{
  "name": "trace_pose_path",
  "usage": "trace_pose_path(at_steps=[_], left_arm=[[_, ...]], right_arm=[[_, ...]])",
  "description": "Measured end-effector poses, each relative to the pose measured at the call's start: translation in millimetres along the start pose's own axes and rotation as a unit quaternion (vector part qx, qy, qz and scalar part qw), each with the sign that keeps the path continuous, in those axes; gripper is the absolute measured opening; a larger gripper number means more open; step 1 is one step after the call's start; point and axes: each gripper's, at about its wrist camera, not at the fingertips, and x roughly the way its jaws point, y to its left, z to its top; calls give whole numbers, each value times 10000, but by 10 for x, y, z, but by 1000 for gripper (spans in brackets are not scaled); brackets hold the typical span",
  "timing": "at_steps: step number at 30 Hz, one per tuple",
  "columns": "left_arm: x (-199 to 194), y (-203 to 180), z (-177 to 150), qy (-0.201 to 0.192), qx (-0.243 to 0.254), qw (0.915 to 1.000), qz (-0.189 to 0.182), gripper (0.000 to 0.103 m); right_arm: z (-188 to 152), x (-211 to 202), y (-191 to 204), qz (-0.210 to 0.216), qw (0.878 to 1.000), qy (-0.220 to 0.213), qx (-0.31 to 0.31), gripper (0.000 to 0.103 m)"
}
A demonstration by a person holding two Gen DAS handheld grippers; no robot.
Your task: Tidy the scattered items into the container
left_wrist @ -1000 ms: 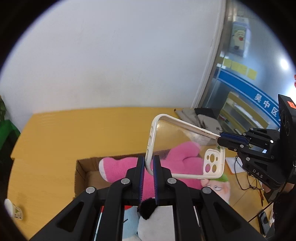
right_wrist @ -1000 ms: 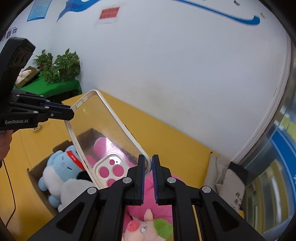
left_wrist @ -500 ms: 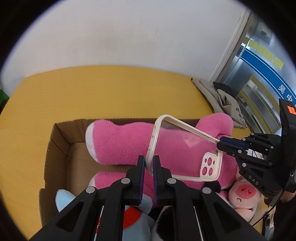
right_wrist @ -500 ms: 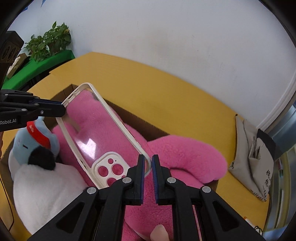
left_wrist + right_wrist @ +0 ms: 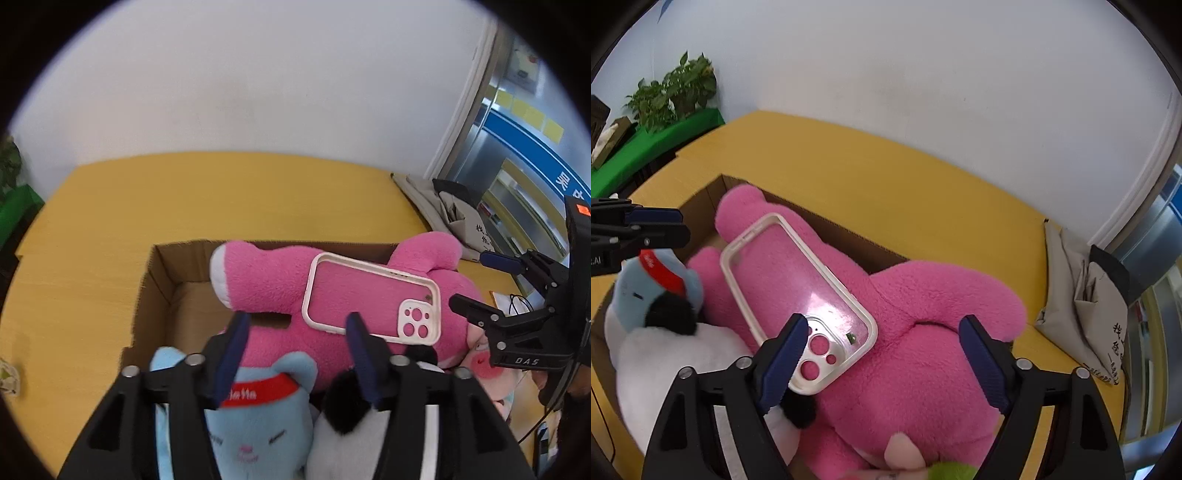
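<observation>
A clear phone case with a white rim [image 5: 373,301] lies flat on a big pink plush toy [image 5: 273,280] inside the cardboard box [image 5: 155,291]. It also shows in the right wrist view [image 5: 798,295] on the pink plush [image 5: 923,332]. My left gripper [image 5: 295,336] is open and empty just in front of the case. My right gripper [image 5: 882,343] is open and empty above the case's camera end. Each gripper shows in the other's view: the right [image 5: 476,280], the left [image 5: 661,225].
A blue plush with a red band [image 5: 258,406] and a white and black plush [image 5: 676,354] fill the near part of the box. The box sits on a yellow table [image 5: 92,229]. A grey cloth bag [image 5: 1086,291] lies at the table's right end. Green plants [image 5: 672,92] stand at left.
Both grippers lowered the phone case onto the pink plush, then opened and let it go. The case now rests free on the plush.
</observation>
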Motion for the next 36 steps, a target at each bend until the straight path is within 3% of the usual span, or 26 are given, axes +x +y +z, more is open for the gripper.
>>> trace_pose_path(at_steps=[2, 5, 9, 16, 19, 24, 27, 36], left_arm=[[-261, -51, -83, -319, 90, 9994, 101, 65], [-698, -85, -264, -777, -15, 9970, 70, 79], [-1184, -197, -576, -1208, -68, 9927, 30, 79], [-1658, -485, -1300, -1529, 280, 9866, 495, 80], [-1735, -542, -1640, -1527, 42, 9868, 542, 80], [-1785, -727, -2000, -1305, -1, 9905, 430, 80], [-1807, -849, -2092, -1205, 165, 9914, 480, 80], [-1863, -991, -2306, -1064, 260, 9928, 482, 80]], right_arm=[[-36, -212, 39, 30, 9999, -139, 41, 89], [-171, -617, 177, 33, 9988, -482, 50, 97], [-460, -1137, 404, -210, 9957, -888, 136, 97], [-1267, -1937, 791, -636, 9849, -1409, 774, 100], [-1735, -2028, 937, -767, 9820, -1379, 1039, 100], [-2243, -2119, 1078, -458, 9806, -1136, 1532, 100], [-2367, -2217, 1159, -626, 9815, -1106, 1433, 100], [-2509, -2317, 1188, -463, 9816, -1110, 1481, 100]])
